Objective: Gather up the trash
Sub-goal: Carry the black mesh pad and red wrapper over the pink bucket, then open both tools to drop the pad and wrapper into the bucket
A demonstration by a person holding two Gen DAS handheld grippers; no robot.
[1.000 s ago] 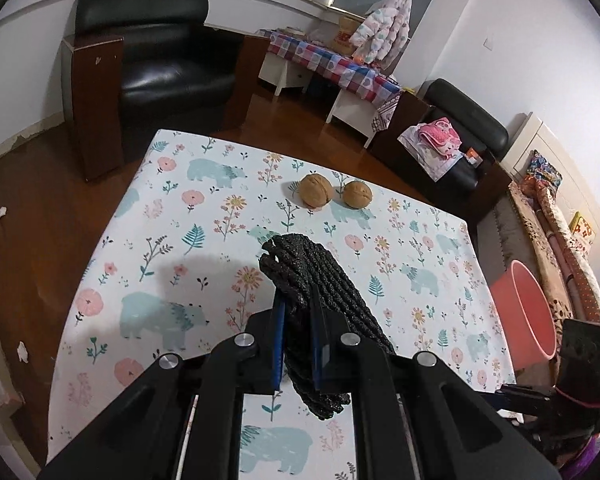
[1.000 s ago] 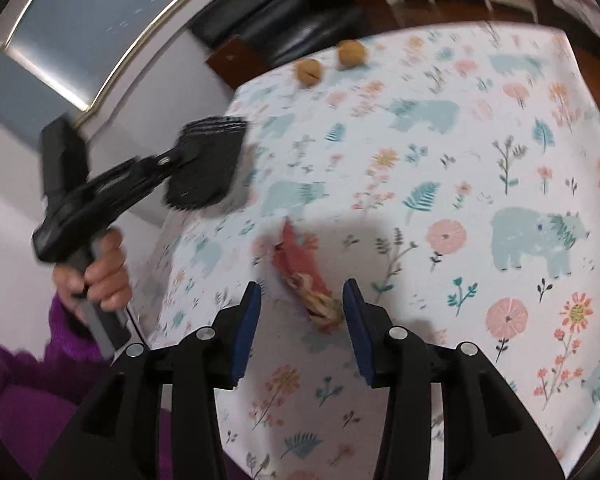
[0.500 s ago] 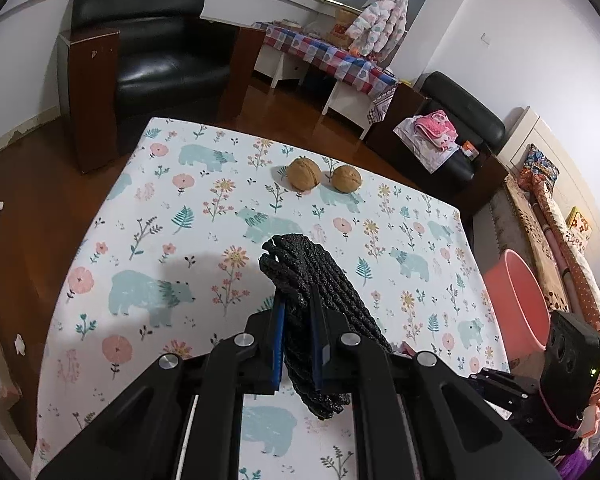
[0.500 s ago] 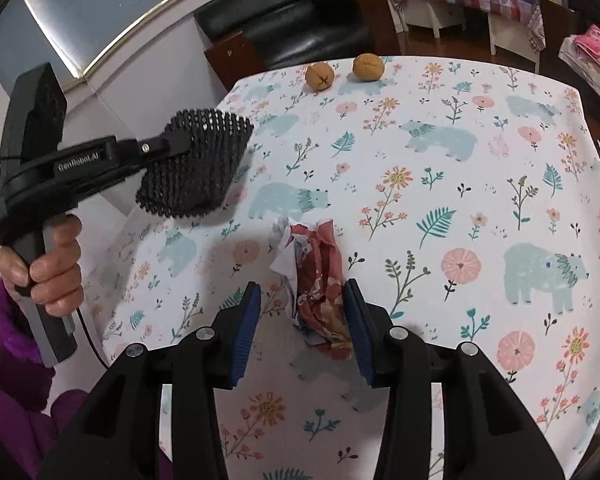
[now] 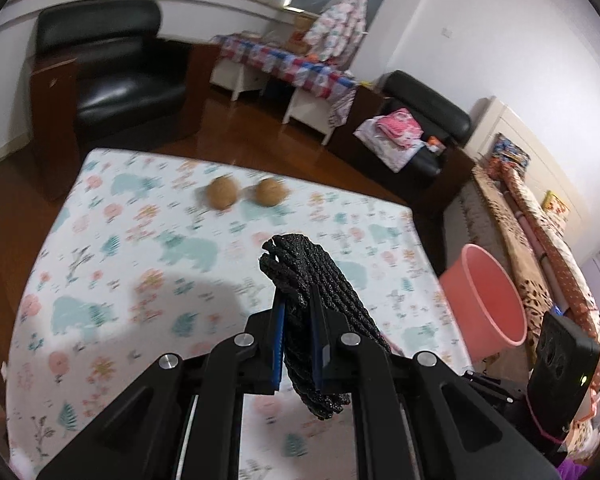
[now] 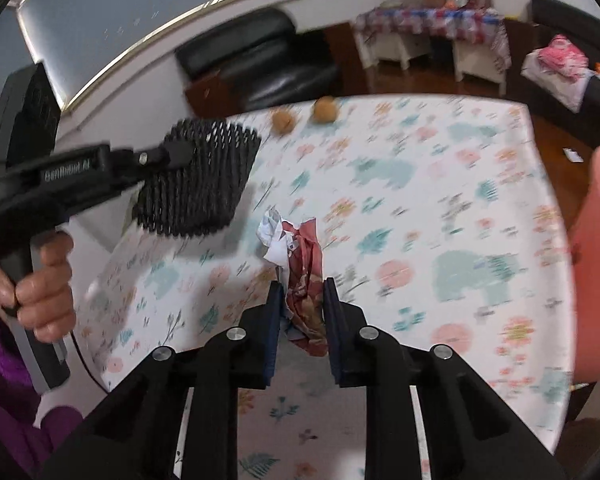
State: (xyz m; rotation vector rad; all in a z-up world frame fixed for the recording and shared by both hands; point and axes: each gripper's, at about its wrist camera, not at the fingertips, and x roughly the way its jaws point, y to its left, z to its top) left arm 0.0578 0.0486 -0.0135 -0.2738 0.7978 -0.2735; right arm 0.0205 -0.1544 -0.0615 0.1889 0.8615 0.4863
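A crumpled red and white wrapper [image 6: 304, 256] stands up between the blue pads of my right gripper [image 6: 300, 292], just above the floral tablecloth [image 6: 440, 208]. The jaws are closing, and the pads press its lower part from both sides. My left gripper [image 5: 296, 300] is shut on a folded black mesh sleeve [image 5: 300, 264], held over the table. In the right wrist view that black mesh sleeve [image 6: 200, 176] hangs to the left of the wrapper, and a hand [image 6: 40, 292] holds the left gripper's handle. A pink bin [image 5: 488, 296] stands beside the table's right edge.
Two brown walnuts [image 5: 222, 196] [image 5: 270, 192] lie near the table's far edge. The pink bin [image 6: 596, 260] fills the right edge of the right wrist view. A black armchair [image 5: 112, 80] stands beyond the table, with a wooden floor around it.
My right gripper's jaws have come together on the wrapper, which now stands off the cloth. The left gripper with the mesh has shifted toward the right, bringing the pink bin further into view.
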